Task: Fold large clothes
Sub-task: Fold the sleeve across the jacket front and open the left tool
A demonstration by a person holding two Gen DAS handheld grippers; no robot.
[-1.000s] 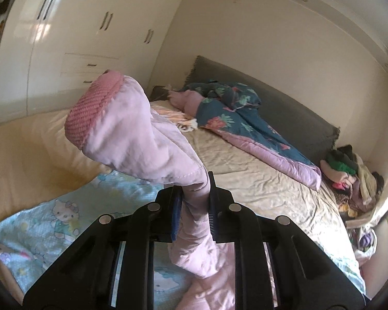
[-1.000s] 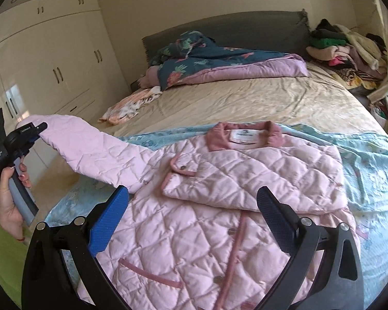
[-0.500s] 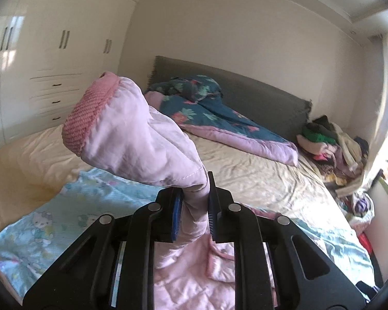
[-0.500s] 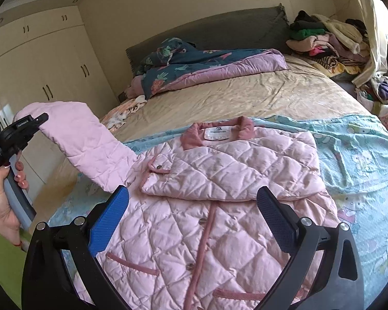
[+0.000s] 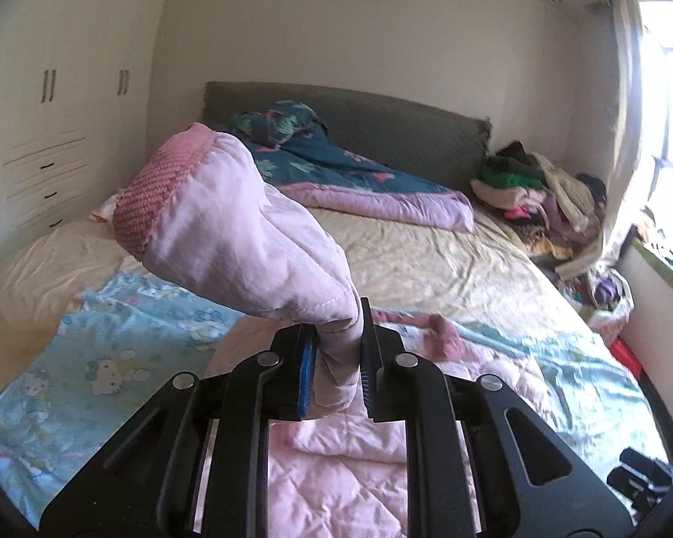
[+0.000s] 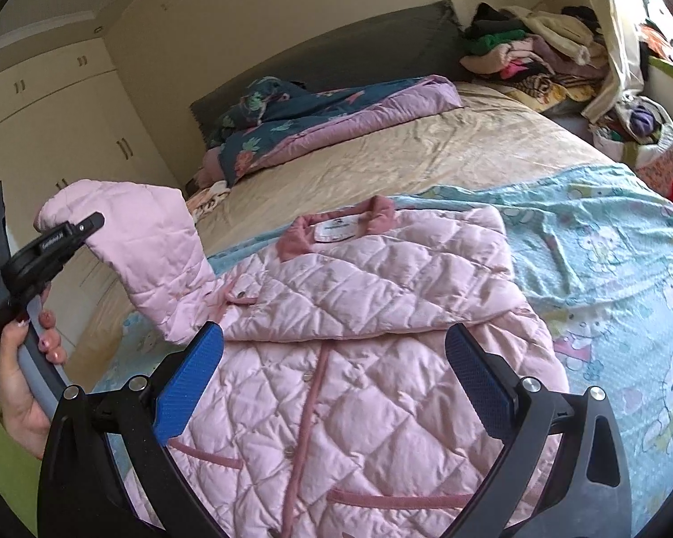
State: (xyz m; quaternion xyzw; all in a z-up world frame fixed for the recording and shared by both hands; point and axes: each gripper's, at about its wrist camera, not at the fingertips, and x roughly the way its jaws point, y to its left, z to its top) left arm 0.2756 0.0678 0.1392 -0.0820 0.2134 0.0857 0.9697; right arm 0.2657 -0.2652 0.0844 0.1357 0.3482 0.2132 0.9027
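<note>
While the jacket (image 6: 359,349) is lying face-up on the bed (image 6: 426,157), the left gripper (image 5: 336,358) is pinching its lifted sleeve (image 5: 246,233); the right gripper (image 6: 332,381) is hovering wide open, holding nothing. Judging by this, the sleeve fold is underway, needing laying across the chest.

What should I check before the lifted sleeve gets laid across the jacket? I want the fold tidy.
1. Left gripper shut on the sleeve: ok.
2. Right gripper open and holding nothing: ok.
3. Other sleeve already folded across the chest: ok.
4. Jacket lying flat on the blue sheet: ok.
5. Collar lying straight: ok.
6. Hem smooth: cannot tell, hidden.
</note>
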